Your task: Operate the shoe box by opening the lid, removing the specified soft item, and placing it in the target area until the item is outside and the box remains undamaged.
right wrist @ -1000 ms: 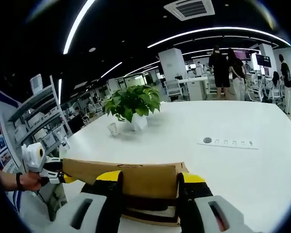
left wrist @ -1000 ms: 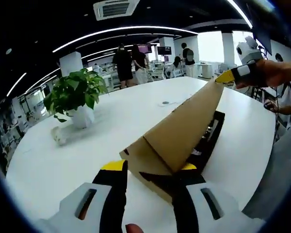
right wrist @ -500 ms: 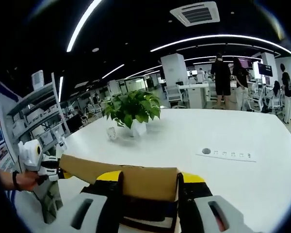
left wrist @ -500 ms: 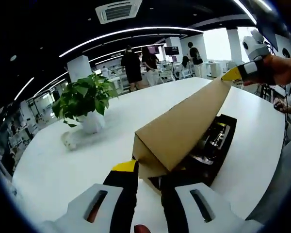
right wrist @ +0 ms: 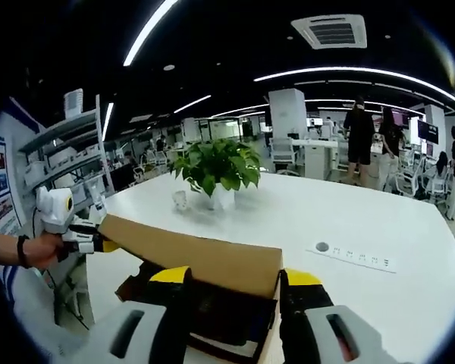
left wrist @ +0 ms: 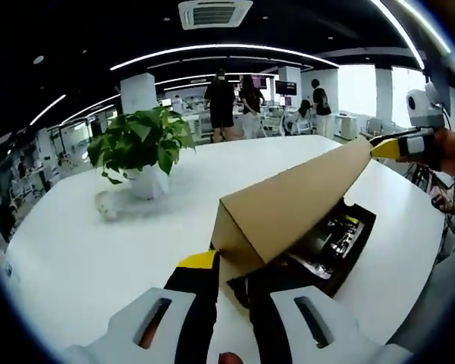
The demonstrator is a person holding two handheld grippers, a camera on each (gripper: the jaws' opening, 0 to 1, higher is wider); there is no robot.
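- We find the shoe box (left wrist: 330,254) lying on the white tabletop (left wrist: 98,250), its black interior exposed and dark contents visible inside; we cannot identify them.
- The brown cardboard lid (left wrist: 288,208) is raised at a slant above the box, one long edge up and the other low against the box.
- In the left gripper view, our left gripper (left wrist: 231,269) has its jaws drawn narrow at the near corner of the lid; the corner sits between the yellow tips, gripped.
- In the same view, our right gripper (left wrist: 390,148) meets the far upper corner of the lid, a hand behind it.
- In the right gripper view, the right gripper (right wrist: 235,277) has its jaws set apart on either side of the lid (right wrist: 197,254) edge; we cannot tell whether they press it.
- There, the left gripper (right wrist: 98,243) holds the far lid corner.
- A potted plant (left wrist: 140,152) stands on the tabletop, well apart from the box.
- People stand in the background (left wrist: 221,106).
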